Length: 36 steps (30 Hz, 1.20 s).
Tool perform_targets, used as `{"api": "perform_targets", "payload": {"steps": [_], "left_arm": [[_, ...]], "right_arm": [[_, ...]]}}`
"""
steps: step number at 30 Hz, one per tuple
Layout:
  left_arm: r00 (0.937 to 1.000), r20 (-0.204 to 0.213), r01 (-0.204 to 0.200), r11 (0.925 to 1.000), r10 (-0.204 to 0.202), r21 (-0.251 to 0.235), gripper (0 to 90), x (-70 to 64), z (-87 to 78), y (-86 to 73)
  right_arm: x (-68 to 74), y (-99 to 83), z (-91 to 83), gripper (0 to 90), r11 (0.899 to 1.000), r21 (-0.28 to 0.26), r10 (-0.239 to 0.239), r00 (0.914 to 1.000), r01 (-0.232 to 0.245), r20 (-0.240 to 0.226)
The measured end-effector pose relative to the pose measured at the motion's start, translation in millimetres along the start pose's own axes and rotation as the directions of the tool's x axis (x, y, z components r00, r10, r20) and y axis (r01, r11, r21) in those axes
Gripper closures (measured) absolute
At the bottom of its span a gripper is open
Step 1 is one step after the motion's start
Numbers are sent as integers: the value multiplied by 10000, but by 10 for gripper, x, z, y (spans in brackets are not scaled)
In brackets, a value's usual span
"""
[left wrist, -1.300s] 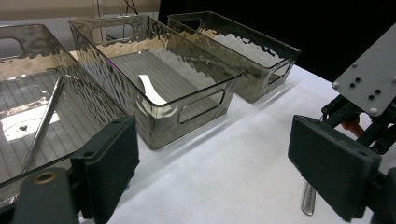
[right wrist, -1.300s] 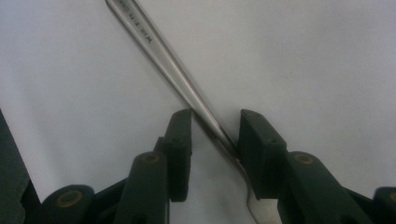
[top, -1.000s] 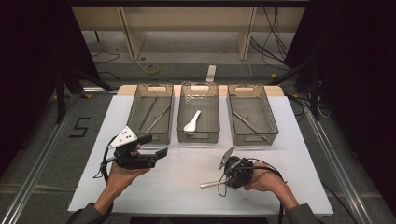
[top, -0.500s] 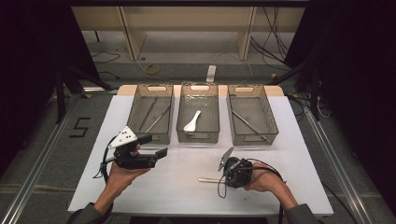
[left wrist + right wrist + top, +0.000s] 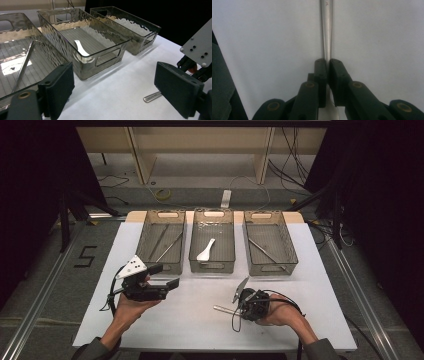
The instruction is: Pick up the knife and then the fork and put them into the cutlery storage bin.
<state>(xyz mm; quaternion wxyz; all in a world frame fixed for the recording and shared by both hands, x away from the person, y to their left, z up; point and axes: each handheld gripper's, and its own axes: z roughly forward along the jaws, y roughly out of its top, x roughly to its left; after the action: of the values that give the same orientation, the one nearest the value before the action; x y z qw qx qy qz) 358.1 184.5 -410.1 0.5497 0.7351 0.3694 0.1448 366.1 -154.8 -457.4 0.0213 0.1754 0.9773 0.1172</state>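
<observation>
My right gripper (image 5: 239,309) is low over the white table (image 5: 200,330) at the front right, shut on a metal utensil (image 5: 223,309) whose handle sticks out to the left. In the right gripper view the two jaws pinch that straight silver handle (image 5: 327,30) just above the white surface, with the right gripper (image 5: 327,67) seen close up. My left gripper (image 5: 165,276) is held at the front left, open and holding nothing. In the left gripper view, past the left gripper (image 5: 117,92), the utensil's handle end (image 5: 152,97) lies near the right jaw.
Three clear bins stand in a row at the back. The left bin (image 5: 145,242) holds metal utensils, the middle bin (image 5: 212,266) holds a white spoon (image 5: 206,250), and the right bin (image 5: 289,245) holds one metal utensil. Dark floor and cables surround the table.
The right gripper has shifted slightly away from the front edge, with the utensil's handle levelling out. The left gripper has stayed where it was.
</observation>
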Motion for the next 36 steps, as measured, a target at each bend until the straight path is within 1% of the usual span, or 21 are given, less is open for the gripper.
{"api": "perform_targets", "payload": {"steps": [1,4,8,10,14,15,18,20,21,26,28,31,32,34,35,36], "left_arm": [[10000,0,-1,10000,1,-1,158,0,0,0],[10000,3,-6,10000,6,-9,158,-1,0,1],[10000,-6,-10,10000,10,-24,158,2,-4,1],[10000,-11,-3,10000,3,-25,158,4,-5,1],[10000,-6,9,10000,-9,-28,158,4,-5,2],[10000,-13,5,10000,-5,-29,158,4,-5,2],[10000,-6,13,10000,-13,-36,158,4,-6,2],[10000,-15,13,10000,-13,-38,158,6,-6,1],[10000,-12,20,10000,-20,-40,158,7,-6,1],[10000,-55,45,10000,-46,-86,158,9,-13,3],[10000,-56,75,9999,-76,-92,158,11,-11,3],[10000,-55,63,9999,-63,-84,158,11,-13,3],[10000,-53,80,9999,-81,-97,158,11,-13,3],[9999,-55,96,9999,-97,-82,158,15,-15,2],[9999,-58,104,9999,-104,-82,158,17,-15,2],[9999,-66,110,9999,-111,-84,158,19,-15,2]], "right_arm": [[-8,2,-2,848,9999,55,-87,10000,87,-2],[-12,-3,-9,849,10000,40,16,10000,-16,-49],[-19,-2,-18,849,10000,-53,-46,10000,47,23],[-22,-2,-49,850,9996,-232,150,9999,-149,56],[-54,-13,-112,850,9979,-589,275,9996,-275,-8],[-55,-15,-129,850,9969,-620,480,9988,-478,3],[-95,-36,-161,850,9946,-764,703,9975,-698,31],[-137,-56,-192,850,9922,-995,771,9970,-755,119],[-146,-62,-206,850,9918,-1004,804,9967,-787,126],[-223,-101,-327,851,9804,-1633,1142,9933,-1100,165],[-250,-116,-365,852,9770,-1755,1264,9918,-1212,186],[-295,-130,-405,852,9704,-1898,1583,9869,-1496,314],[-312,-137,-419,852,9688,-1936,1635,9861,-1550,286],[-344,-151,-462,852,9624,-2107,1840,9820,-1714,416],[-366,-160,-504,852,9610,-2143,1885,9810,-1749,448],[-380,-167,-530,852,9574,-2285,1938,9796,-1767,542]]}}
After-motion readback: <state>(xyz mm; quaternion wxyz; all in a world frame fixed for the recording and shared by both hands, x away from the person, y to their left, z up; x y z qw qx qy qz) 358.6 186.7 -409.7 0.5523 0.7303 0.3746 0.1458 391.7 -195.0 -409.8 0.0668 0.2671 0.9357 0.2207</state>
